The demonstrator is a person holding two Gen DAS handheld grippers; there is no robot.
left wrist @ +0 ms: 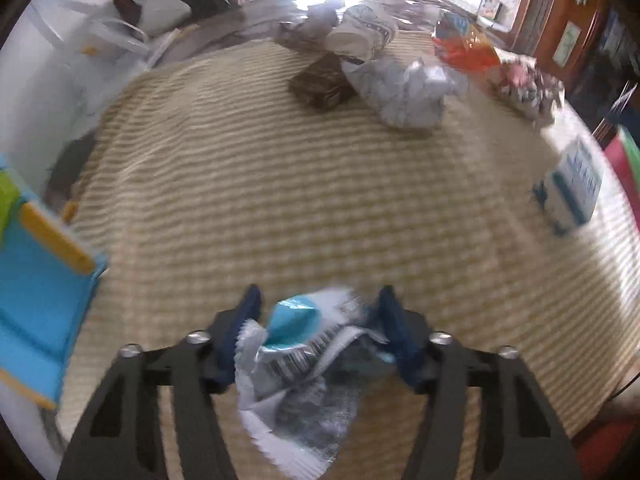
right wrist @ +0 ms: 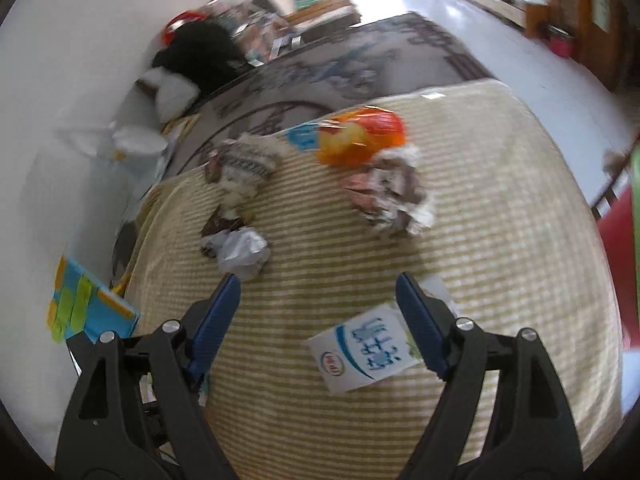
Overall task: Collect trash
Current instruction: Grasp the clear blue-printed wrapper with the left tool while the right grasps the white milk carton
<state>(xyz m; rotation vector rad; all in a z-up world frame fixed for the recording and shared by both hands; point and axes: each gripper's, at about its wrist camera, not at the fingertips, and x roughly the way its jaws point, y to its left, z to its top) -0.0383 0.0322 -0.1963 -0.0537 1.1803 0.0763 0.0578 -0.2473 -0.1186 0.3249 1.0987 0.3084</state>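
My left gripper [left wrist: 318, 304] is shut on a crumpled white and teal wrapper [left wrist: 304, 364] and holds it above the striped beige mat [left wrist: 240, 184]. My right gripper [right wrist: 318, 284] is open and empty above the mat [right wrist: 500, 240]. A white and blue milk carton [right wrist: 366, 354] lies flat just inside its right finger; it also shows in the left wrist view [left wrist: 572, 188]. Farther off lie a crumpled silver wrapper [right wrist: 240, 252] [left wrist: 404, 92], a brown wrapper [left wrist: 322, 82], an orange bag [right wrist: 360, 136] [left wrist: 466, 46], a printed paper wad [right wrist: 394, 196] [left wrist: 528, 84] and a patterned paper cup [right wrist: 244, 164] [left wrist: 360, 32].
A blue box with yellow and green parts [left wrist: 44, 280] [right wrist: 86, 304] sits at the mat's left edge. A patterned rug [right wrist: 340, 68] and white floor lie beyond the mat. White plastic items [left wrist: 120, 40] and dark bundles stand by the far wall. A red object [right wrist: 620, 248] is at the right.
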